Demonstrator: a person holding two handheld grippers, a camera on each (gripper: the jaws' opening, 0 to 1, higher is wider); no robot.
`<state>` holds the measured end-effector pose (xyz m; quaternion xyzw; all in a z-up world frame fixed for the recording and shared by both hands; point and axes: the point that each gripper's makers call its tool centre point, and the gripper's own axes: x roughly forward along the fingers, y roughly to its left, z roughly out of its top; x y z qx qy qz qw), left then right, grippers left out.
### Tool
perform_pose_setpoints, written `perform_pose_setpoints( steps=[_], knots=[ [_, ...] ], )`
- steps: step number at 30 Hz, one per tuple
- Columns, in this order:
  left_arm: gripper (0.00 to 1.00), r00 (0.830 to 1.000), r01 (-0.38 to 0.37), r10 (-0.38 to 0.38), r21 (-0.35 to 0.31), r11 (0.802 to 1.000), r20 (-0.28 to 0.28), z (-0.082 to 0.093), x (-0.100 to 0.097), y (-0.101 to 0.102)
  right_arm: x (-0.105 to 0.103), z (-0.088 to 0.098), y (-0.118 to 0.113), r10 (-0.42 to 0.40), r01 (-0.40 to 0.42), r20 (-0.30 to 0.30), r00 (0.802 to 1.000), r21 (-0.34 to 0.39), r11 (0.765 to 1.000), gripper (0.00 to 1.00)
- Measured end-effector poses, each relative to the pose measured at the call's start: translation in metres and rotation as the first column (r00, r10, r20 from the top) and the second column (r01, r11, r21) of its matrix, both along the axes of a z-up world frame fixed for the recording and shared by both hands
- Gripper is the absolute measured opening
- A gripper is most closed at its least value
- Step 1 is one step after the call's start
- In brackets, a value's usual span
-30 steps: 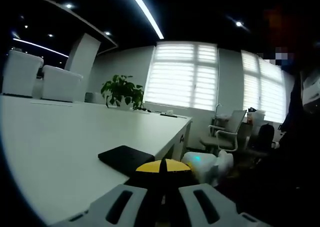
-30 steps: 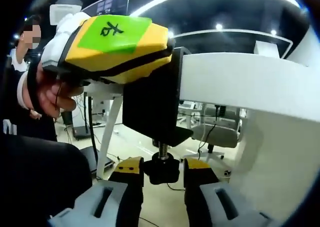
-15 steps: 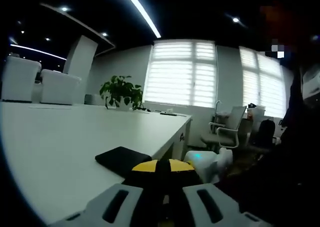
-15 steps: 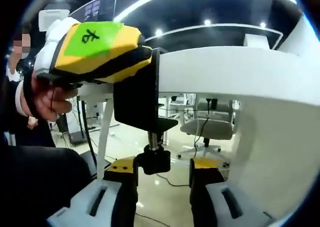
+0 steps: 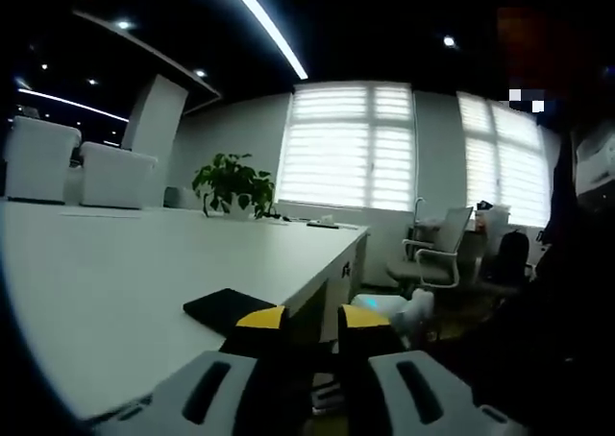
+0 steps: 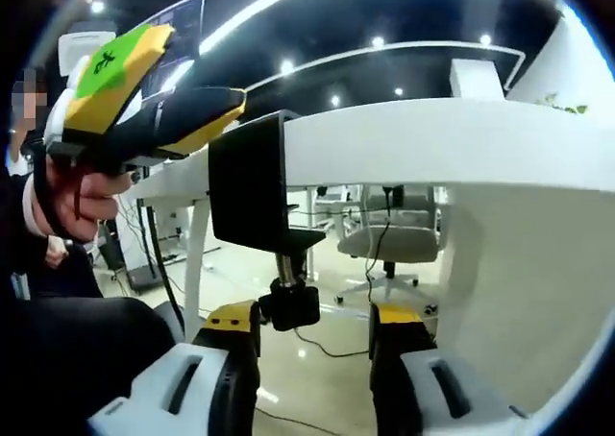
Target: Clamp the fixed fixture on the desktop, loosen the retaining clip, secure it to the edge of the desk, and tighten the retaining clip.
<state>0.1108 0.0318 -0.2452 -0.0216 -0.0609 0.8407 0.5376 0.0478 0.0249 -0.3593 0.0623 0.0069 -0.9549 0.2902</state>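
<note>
Office, dim ceiling w/ strip lights. White desk [image 5: 144, 263], long, bare top; black clamp [image 6: 252, 201] sits over its edge, top plate [image 5: 226, 308] flat on the surface, body hanging below w/ screw and knob [image 6: 291, 304] underneath. Left gripper [image 5: 309, 323]: jaws parted, just off the plate, holding nothing; also seen in right gripper view, held in a hand [image 6: 82, 188] beside the clamp, green label on top. Right gripper [image 6: 312, 318]: jaws spread wide either side of the knob, not touching it. Room: blinds on windows [image 5: 351, 146], plant [image 5: 233, 178] at far end of desk, white chairs [image 5: 77, 157], office chair [image 5: 437, 254], another [image 6: 392, 234] under the desk.
</note>
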Motion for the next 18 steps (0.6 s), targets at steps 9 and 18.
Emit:
perform_pose_setpoints(
  steps=[9, 18],
  knots=[
    [0.18, 1.000, 0.000, 0.000, 0.002, 1.000, 0.001, -0.001, 0.010, -0.012, 0.003, -0.006, 0.007, -0.008, 0.012, 0.060, 0.998, -0.062, 0.998, 0.42],
    [0.22, 0.999, -0.051, 0.051, 0.006, 0.999, 0.009, 0.004, 0.014, -0.037, 0.016, -0.004, 0.011, 0.004, 0.000, 0.076, 0.997, -0.052, 0.999, 0.48]
  ],
)
